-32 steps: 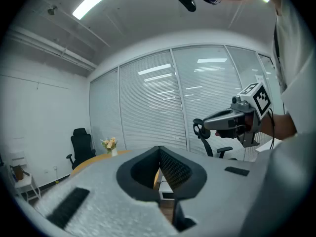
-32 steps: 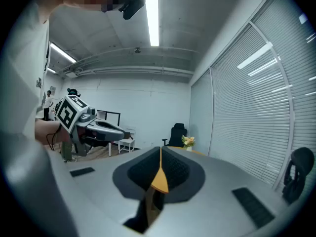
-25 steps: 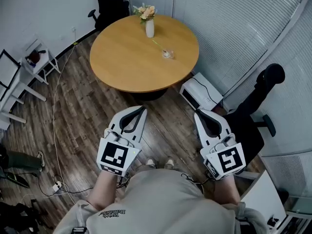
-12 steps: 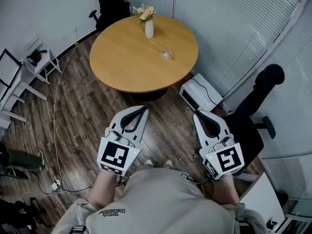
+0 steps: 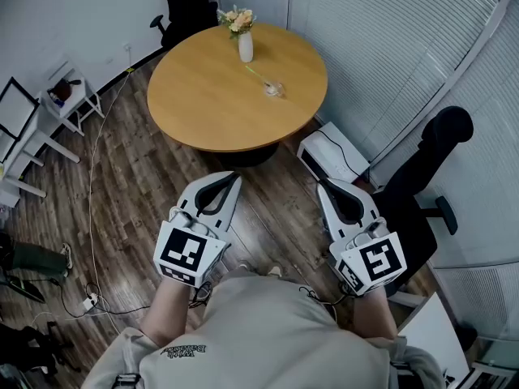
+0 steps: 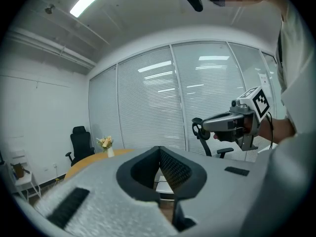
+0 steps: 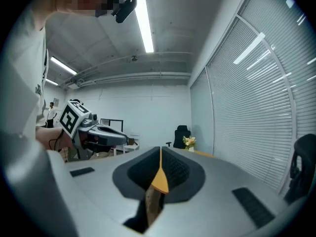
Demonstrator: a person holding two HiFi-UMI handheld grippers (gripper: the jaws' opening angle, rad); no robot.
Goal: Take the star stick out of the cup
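Clenched shut and empty: left gripper [image 5: 234, 176] and right gripper [image 5: 323, 183], white moulded shells with dark ribbed pads, held at waist height over dark wood-plank floor [image 5: 138, 177]. Barely shifted over the last second, only drifting slightly toward 7 o'clock; no reach begun, so probably still at the approach.

Well apart at 12 o'clock, round desk [image 5: 203, 104] with smooth tan top. On it, toward 1 o'clock, small clear cup [image 5: 274, 89] with thin yellow-green star stick [image 5: 257, 74] leaning out toward 11 o'clock, not yet removed; star end too small to make out. Beyond, slim white vase [image 5: 245, 47] of pale flowers.
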